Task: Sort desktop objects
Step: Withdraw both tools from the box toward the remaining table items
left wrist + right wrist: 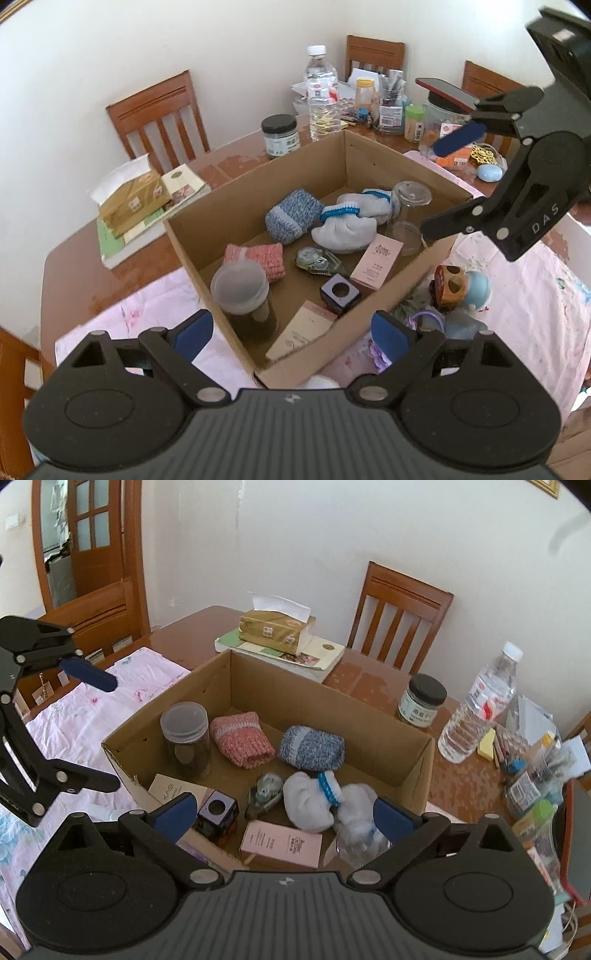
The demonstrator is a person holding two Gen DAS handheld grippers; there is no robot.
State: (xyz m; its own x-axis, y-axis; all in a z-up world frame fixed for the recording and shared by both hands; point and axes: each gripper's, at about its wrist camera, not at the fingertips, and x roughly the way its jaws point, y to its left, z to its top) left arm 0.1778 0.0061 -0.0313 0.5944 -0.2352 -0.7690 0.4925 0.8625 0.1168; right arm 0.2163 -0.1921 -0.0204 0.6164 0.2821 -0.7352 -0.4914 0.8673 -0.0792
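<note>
I see the wooden table [373, 681] first: bare along the far side, pink floral cloth [517, 314] over the near side. Chairs [159, 114] stand against the far edge, so no room past it.

Cardboard box [373, 166], open top, sits mid-table, partly on the cloth. All four walls stand upright; the near corner is right under my left gripper [291, 332]. Open floor in the box: a strip along the far wall and the bare patch in the middle.

In the box: a clear plastic jar [186, 738] upright in one corner, a pink knit pouch [242, 744] just beside it, a blue knit pouch [312, 747] next along. White socks with blue bands [321, 805] lie mid-box, touching a clear glass [408, 218] on its side by the wall. Pink carton [280, 843] flat, black cube with a round hole [217, 810], correction tape [317, 260], a beige carton [303, 334] leaning in the near corner.

Outside: tissue box on books [277, 629] off the far corner, dark-lidded jar [421, 701] and water bottle [480, 705] near the wall, dense clutter beyond. Small toys [461, 290] on the cloth just beside the box wall.

Left gripper: jaws wide, nothing between them, hovering at the near corner. Right gripper [284, 816]: jaws spread wide, empty, above the box edge over the glass side.
</note>
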